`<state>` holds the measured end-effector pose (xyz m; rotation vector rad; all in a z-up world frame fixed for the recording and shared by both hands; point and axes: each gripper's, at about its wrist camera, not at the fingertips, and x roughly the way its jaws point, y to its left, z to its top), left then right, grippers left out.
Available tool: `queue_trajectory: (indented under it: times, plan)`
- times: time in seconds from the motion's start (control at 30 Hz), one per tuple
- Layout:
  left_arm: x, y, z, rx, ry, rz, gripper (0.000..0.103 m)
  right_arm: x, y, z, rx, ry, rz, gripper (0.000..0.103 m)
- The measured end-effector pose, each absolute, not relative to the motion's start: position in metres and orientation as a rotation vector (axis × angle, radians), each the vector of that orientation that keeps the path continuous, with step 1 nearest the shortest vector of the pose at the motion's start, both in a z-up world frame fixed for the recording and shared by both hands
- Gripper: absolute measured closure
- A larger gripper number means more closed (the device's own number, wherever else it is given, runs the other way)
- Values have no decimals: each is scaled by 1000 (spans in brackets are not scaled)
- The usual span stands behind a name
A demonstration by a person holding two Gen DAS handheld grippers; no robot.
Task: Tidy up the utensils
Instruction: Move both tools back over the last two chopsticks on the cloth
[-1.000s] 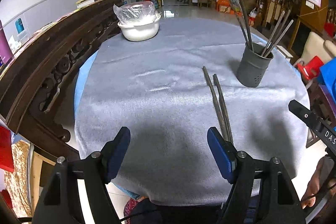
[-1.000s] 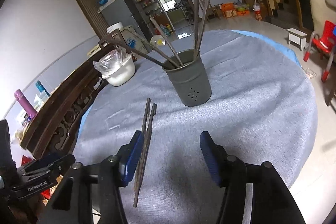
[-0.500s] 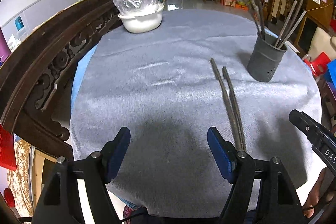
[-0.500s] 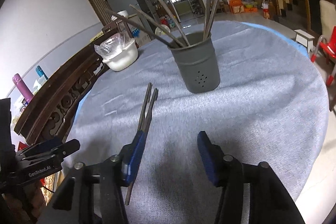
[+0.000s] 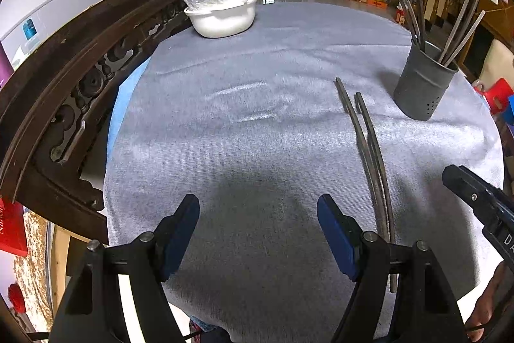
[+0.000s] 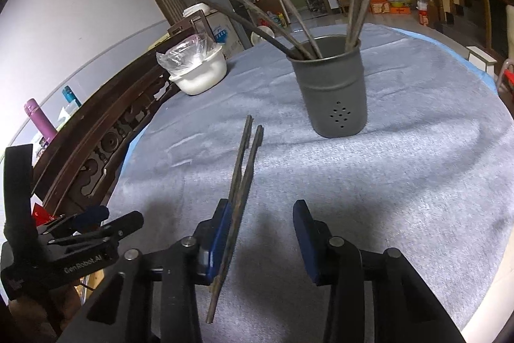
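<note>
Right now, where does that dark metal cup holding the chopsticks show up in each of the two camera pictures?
Left wrist view: the holder stands at the far right of the table, beyond and right of the loose chopsticks.
Right wrist view: the holder stands just right of centre, straight ahead, right of the loose chopsticks.
Shared landmark: the white bowl covered with plastic, far left of the holder in both.
</note>
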<state>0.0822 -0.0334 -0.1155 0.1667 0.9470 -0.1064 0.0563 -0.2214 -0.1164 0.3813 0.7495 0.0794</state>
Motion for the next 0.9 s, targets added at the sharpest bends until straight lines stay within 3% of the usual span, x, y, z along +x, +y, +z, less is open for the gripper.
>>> queue_trajectory:
  times: [0.5,0.9]
  plan:
    - [86,-26,-134,133,1022,-106,27,69,-212,-127,390,790,99,59]
    - [111,-65,-138,129,1104,-198,27,58,-249,-126,458,750,19,59]
